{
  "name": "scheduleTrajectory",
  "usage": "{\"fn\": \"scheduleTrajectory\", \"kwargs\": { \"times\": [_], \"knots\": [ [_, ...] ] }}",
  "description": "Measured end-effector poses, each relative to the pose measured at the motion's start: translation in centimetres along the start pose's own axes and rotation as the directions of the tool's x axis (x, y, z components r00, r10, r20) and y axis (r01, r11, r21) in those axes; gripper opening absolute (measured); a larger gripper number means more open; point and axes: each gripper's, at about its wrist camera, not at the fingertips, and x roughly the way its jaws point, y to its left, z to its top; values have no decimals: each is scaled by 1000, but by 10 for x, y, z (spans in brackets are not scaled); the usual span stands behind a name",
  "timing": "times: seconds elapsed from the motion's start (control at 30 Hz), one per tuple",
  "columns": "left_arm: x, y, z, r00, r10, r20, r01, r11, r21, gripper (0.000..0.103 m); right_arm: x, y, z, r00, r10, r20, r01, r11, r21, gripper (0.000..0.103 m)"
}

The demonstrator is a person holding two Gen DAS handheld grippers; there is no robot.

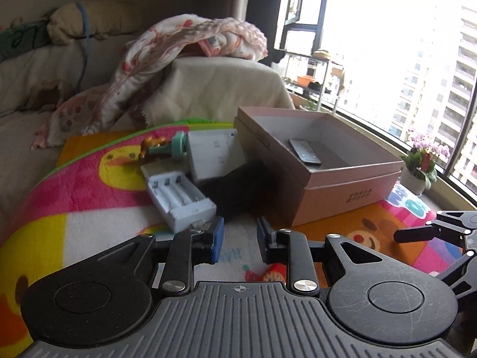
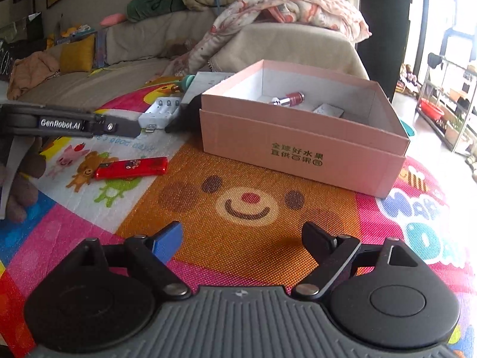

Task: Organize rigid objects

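Blue-padded fingers of the left gripper sit lowest in the left wrist view, drawn in to their narrow setting with only a small gap and nothing between them, over the cartoon play mat; the right gripper has its jaws spread wide and empty above the mat's orange bear face.

Just beyond the left gripper lies a white battery charger with four bare slots; behind it a white box leans tilted, touching the pink cardboard box; a teal-and-gold figurine lies against the white box's far side. A dark, blurred shape fills the gap between charger and cardboard box — what it is cannot be told.

A red lighter lies flat on the mat's white panel, well apart from the cardboard box, with the left gripper's body and a person's hand just beside it toward the mat's left edge.

Open-topped, the cardboard box stands near the mat's far right corner; inside lie a grey remote, a red-and-silver cylinder and a small white item.

A sofa with a floral blanket rises behind the mat; a potted flowering plant stands by the window.
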Motion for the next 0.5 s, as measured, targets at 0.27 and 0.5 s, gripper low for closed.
{"fn": "scheduleTrajectory", "kwargs": {
  "times": [0.27,0.5],
  "knots": [
    [46,-16,44,995,-75,-72,97,918,384,31,0,-6,-1,999,36,1,-36,999,40,90],
    [88,3,59,966,-171,-194,224,929,295,45,0,-10,0,998,57,7,-57,996,64,91]
  ]
}}
